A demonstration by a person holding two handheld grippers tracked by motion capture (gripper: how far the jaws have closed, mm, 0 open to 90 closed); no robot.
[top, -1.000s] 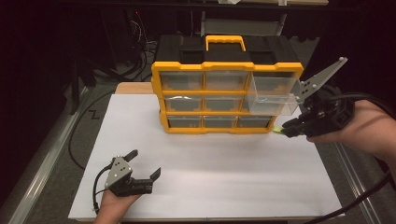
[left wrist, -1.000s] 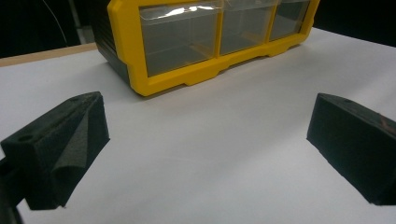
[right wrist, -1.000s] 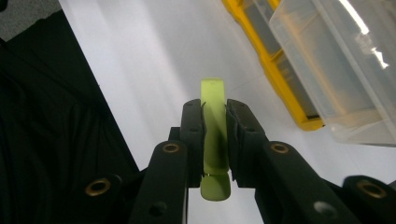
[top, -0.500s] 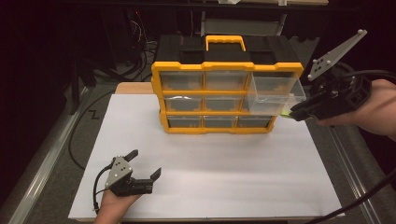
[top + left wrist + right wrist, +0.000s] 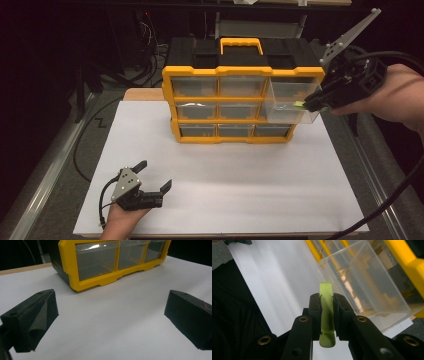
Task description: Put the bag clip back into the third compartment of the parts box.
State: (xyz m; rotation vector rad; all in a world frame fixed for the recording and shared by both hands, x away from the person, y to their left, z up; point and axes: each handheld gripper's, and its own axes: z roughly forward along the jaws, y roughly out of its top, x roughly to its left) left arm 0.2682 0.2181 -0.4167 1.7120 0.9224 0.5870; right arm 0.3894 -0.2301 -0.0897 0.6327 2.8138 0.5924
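Note:
A yellow and black organiser box (image 5: 170, 100) with clear drawers stands at the back of a white sheet (image 5: 240, 200). Its top right drawer (image 5: 287, 112) is pulled out toward me. My right gripper (image 5: 309, 103), held in a hand at the right, is shut on a pale green stick (image 5: 299, 104) right at the drawer's front right corner. The right gripper view shows the green stick (image 5: 326, 297) pinched upright between the pads of this gripper (image 5: 327, 301), with the clear drawer (image 5: 362, 285) just beyond. My left gripper (image 5: 155, 174) rests open at the front left, nothing between its jaws, and faces the organiser box (image 5: 72, 270).
A black carry handle area tops the box (image 5: 240, 47). Metal rails run along the left (image 5: 45, 180) and right (image 5: 370, 170) of the table. Cables (image 5: 395, 200) trail from the right gripper. Dark equipment stands behind the box.
My right gripper has risen with the green stick, from beside the drawer's lower front to its upper front corner. The left gripper has stayed in place.

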